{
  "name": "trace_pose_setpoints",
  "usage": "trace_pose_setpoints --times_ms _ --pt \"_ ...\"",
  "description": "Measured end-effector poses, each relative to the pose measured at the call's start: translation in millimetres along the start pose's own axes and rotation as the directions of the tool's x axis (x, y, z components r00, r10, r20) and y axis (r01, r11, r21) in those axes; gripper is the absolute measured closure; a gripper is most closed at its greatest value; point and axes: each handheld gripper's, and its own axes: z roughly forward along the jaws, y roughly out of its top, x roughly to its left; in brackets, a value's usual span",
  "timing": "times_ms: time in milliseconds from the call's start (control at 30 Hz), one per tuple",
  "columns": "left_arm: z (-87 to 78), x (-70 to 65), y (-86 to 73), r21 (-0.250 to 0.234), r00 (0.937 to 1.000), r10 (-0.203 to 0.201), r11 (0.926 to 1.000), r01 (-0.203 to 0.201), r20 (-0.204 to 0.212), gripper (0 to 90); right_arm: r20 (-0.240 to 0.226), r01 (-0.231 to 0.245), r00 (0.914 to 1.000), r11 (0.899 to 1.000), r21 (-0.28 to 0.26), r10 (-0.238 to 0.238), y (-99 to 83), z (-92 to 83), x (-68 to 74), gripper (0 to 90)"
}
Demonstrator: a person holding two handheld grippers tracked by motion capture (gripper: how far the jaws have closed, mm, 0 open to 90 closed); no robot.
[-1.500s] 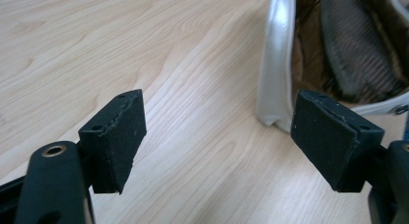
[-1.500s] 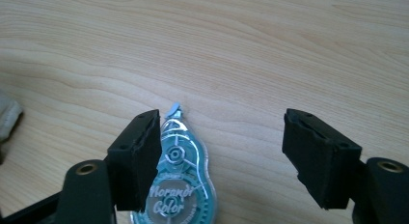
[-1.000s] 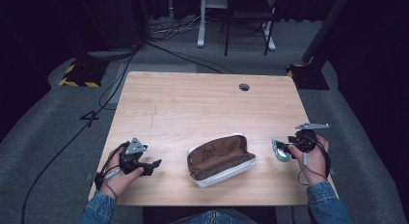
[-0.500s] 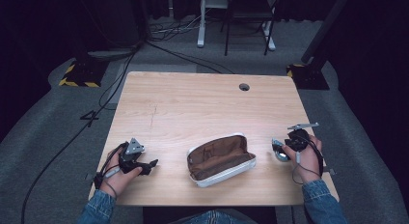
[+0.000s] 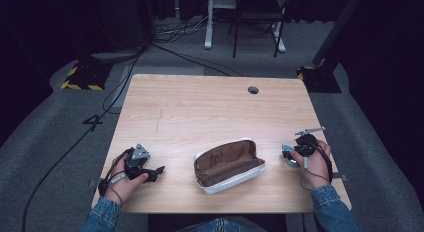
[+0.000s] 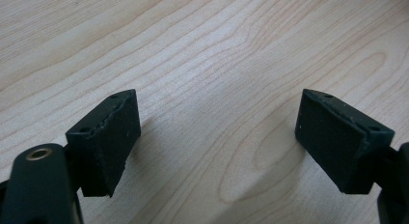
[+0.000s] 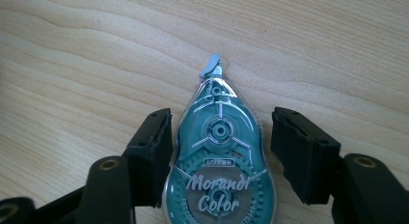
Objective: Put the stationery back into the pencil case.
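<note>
My right tongs (image 7: 219,151) straddle the correction tape (image 7: 219,171), seemingly ungripped; my left tongs (image 6: 217,137) gape, empty.

We read "Morandi Color" in white script on the clear teal body of the correction tape dispenser (image 7: 219,161), seen in the right gripper view. A small dark label just above that script carried fine print we could not make out, and a further line curving along the lower rim at 6 o'clock was only partly legible. On the grey floor (image 5: 60,142) at about 9 o'clock from the table (image 5: 210,107), in the high view, we noted a dark mark (image 5: 93,122) resembling the numeral 4.
</note>
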Motion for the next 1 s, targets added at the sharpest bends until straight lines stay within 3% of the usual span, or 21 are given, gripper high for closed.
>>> trace_pose_setpoints --times_ms 167,567,1000 --pt "0.2 0.0 -0.2 -0.002 1.0000 -0.002 1.0000 0.002 0.000 15.4 0.018 0.012 0.9998 1.000 0.009 -0.012 0.5 -0.9 0.6 48.6" --pt "1.0 0.7 0.6 -0.003 0.9999 0.007 1.0000 -0.007 -0.008 14.9 0.017 0.017 0.9997 1.000 0.018 -0.017 0.7 -1.9 1.0 49.8" --pt "1.2 0.3 0.8 -0.001 1.0000 -0.001 1.0000 0.001 -0.008 14.6 0.008 -0.002 1.0000 1.000 -0.010 0.002 0.7 -8.8 -2.3 50.1"
